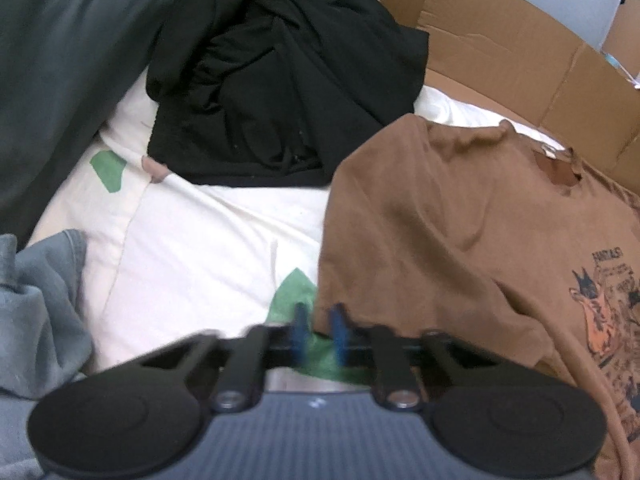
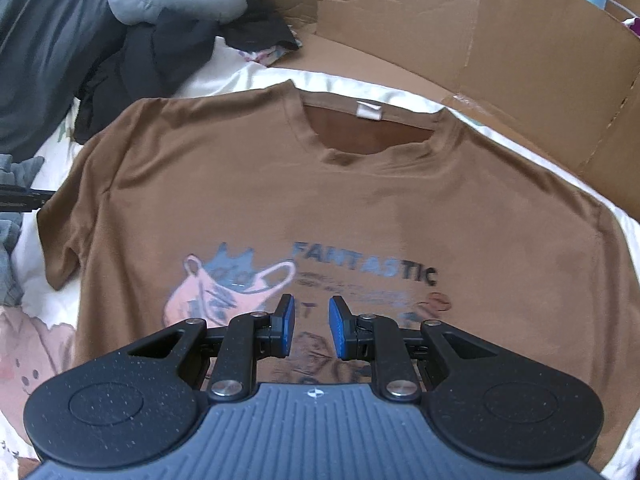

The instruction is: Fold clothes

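Brown graphic T-shirt (image 2: 320, 200) lies flat, print up, filling mid-frame on the white bedsheet (image 1: 208, 248). Right tongs (image 2: 312, 326) hover above its print, blue pads apart; left tongs (image 1: 319, 326) gape at the sleeve edge, lower centre.

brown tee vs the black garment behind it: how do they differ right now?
The brown tee lies spread flat, front up; the black garment sits crumpled in a heap. The brown tee carries a printed graphic and a white neck label; the black garment shows no print. Both rest on the white bedding, neither gripped.
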